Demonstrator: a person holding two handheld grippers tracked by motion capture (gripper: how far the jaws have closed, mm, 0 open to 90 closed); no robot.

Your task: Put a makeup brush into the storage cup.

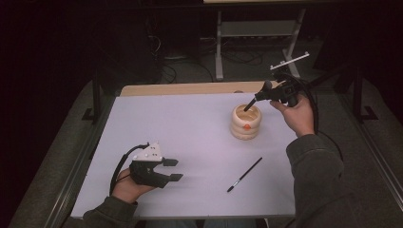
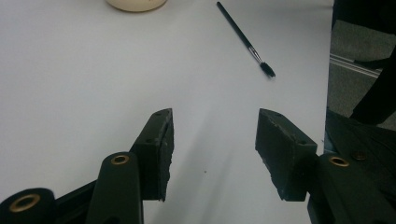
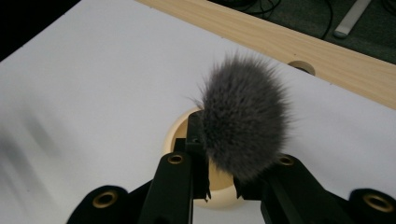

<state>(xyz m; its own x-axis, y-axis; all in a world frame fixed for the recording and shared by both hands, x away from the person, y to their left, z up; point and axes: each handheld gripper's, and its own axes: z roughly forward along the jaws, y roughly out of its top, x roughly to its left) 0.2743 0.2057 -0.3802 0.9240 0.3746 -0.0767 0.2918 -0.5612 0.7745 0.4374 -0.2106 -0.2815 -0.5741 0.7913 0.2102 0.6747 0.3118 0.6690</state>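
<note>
- Fluffy grey makeup brush [image 3: 245, 119] sits pinched between the right gripper [image 1: 260, 96] jaws, handle tip dipping into the ribbed cream-coloured holder [image 1: 245, 122] at the far side of the white table [image 1: 190, 137].
- Bristles look soft and light; the stiff handle seems the place to grip.
- Left gripper [image 2: 212, 144] jaws stand half open, empty, near the table's front edge.
- Thin black brush [image 1: 244, 175] lies flat, probably light and prone to rolling.

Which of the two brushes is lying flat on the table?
The thin black brush near the table's front edge; the fluffy grey brush is clamped in the right gripper over the cream holder.
</note>
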